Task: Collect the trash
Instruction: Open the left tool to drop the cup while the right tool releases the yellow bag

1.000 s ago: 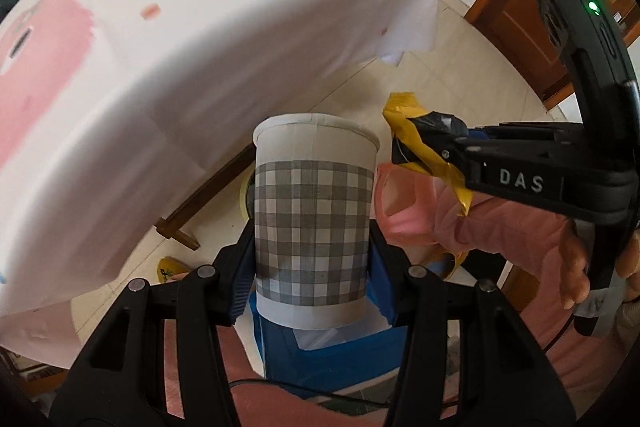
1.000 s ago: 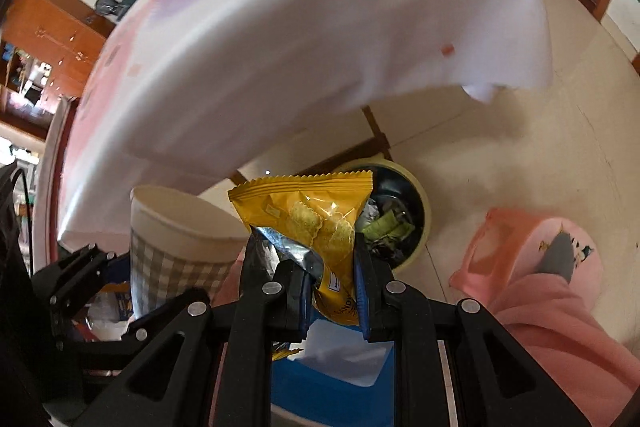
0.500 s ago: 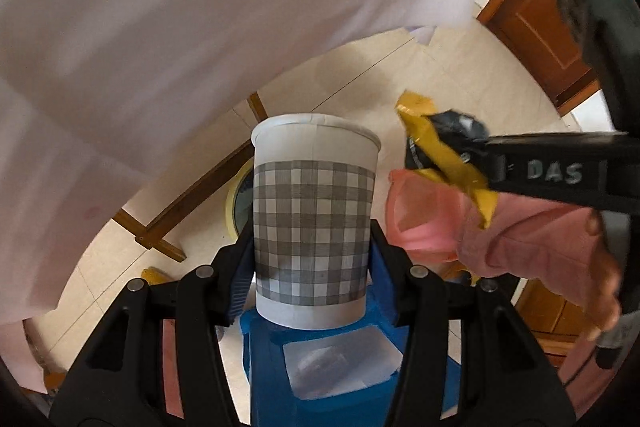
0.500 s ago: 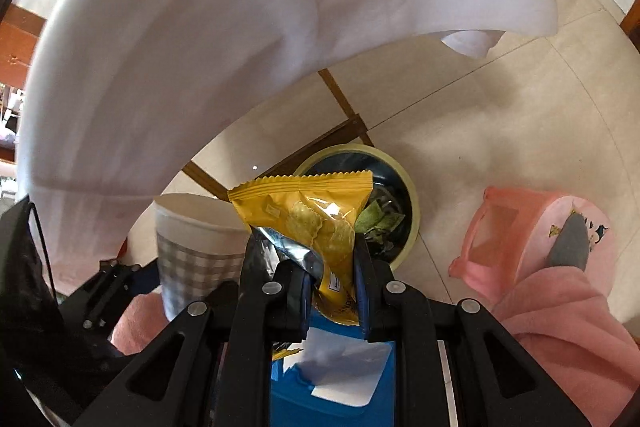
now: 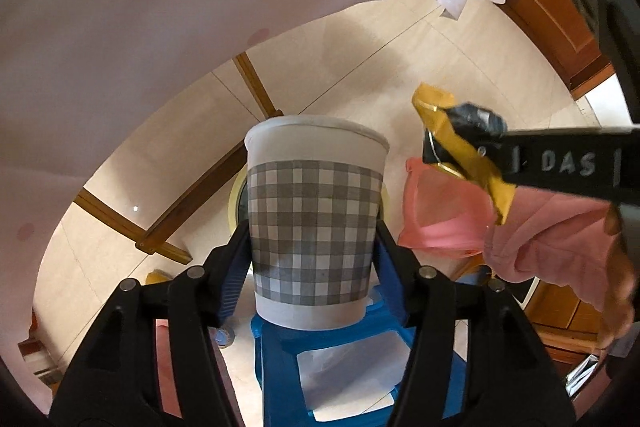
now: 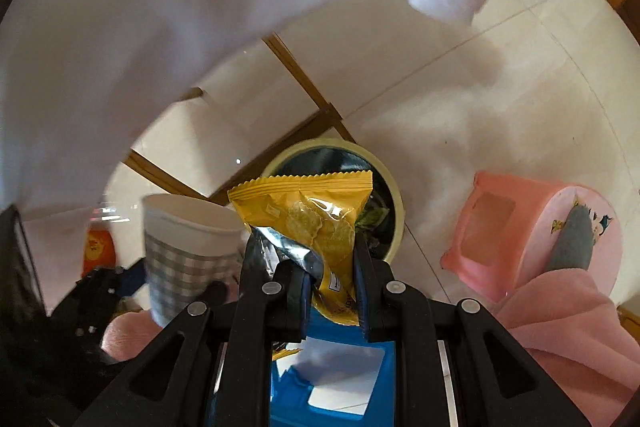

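Above the bin [image 6: 394,195] on the floor, I hold both pieces of trash ready to drop: my left gripper [image 5: 310,247] is opening around the checked cup [image 5: 314,223]; my right gripper [image 6: 330,267] pinches the yellow snack bag [image 6: 308,211].

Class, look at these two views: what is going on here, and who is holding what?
A person is clearing trash with two handheld grippers. The left gripper has a checked paper cup between its fingers, and its jaws are opening. The right gripper is shut on a yellow snack packet. Both hang above a round bin on the tiled floor, beside a pink stool. Neither item is in the bin yet.
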Tool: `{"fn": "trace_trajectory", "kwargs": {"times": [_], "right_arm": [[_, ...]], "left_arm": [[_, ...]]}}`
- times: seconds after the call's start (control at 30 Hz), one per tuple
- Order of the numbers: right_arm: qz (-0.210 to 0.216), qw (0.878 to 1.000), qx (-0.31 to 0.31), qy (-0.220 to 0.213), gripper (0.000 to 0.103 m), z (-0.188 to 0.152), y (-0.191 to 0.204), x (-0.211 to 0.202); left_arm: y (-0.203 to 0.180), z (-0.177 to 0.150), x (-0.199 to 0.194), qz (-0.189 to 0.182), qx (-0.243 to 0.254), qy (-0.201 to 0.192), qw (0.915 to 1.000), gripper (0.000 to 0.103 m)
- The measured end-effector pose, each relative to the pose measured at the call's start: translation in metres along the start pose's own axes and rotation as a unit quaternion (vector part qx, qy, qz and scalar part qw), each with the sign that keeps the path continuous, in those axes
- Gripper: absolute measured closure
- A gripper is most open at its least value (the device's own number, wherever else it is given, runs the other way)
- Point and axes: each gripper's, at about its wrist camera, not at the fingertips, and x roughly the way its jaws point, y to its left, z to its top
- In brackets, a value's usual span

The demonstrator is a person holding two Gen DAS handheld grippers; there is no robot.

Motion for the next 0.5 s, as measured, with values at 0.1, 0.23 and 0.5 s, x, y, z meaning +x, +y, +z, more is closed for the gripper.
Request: {"fn": "trace_trajectory", "kwargs": {"times": [0.1,0.23,0.5], "right_arm": [[-0.004,1.000,0.003,0.013,0.085,0.000,-0.005,0.016],[-0.003,1.000,0.002,0.022,0.085,0.000,-0.006,0.026],[-0.001,1.000,0.002,0.027,0.085,-0.001,-0.009,0.035]], "left_arm": [[0.006,0.004,0.005,0.011,-0.001,0.004,0.9999,0.047],[0.000,0.003,0.014,0.016,-0.006,0.012,0.9998,0.044],[-0.001,0.011,0.022,0.023,-0.011,0.008,0.9996,0.024]]}}
